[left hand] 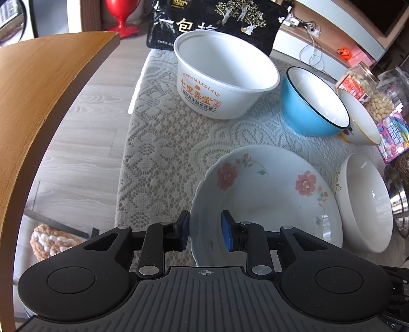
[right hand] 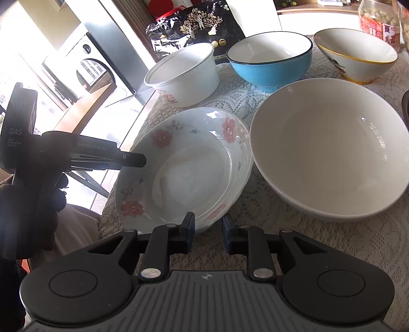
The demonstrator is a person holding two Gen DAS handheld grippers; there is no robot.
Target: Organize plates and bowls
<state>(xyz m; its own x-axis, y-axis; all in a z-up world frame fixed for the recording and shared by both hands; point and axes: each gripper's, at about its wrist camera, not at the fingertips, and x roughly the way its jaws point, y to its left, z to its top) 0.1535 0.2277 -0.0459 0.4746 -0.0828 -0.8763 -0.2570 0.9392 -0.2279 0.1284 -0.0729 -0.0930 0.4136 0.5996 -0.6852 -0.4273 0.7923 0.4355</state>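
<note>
A floral plate (left hand: 268, 204) (right hand: 184, 173), seemingly the top of a small stack, lies on the lace tablecloth (left hand: 166, 153). My left gripper (left hand: 206, 231) straddles its left rim. One pad is outside at the rim, the other inside with a clear gap, so it is open. From the right wrist view the left gripper (right hand: 139, 159) shows side-on at that rim. My right gripper (right hand: 208, 229) sits on the near rim with both pads against it. A plain white bowl (right hand: 327, 153) (left hand: 365, 204) stands just right of the plate.
Behind stand a white plastic tub (left hand: 225, 76) (right hand: 184, 76), a blue bowl (left hand: 306, 112) (right hand: 271, 71) and a gold-rimmed bowl (left hand: 363, 120) (right hand: 358, 56). A peanut jar (left hand: 370, 94), a black bag (left hand: 217, 18) and a steel bowl (left hand: 398, 199) crowd the back and right. A wooden tabletop (left hand: 38, 102) lies left.
</note>
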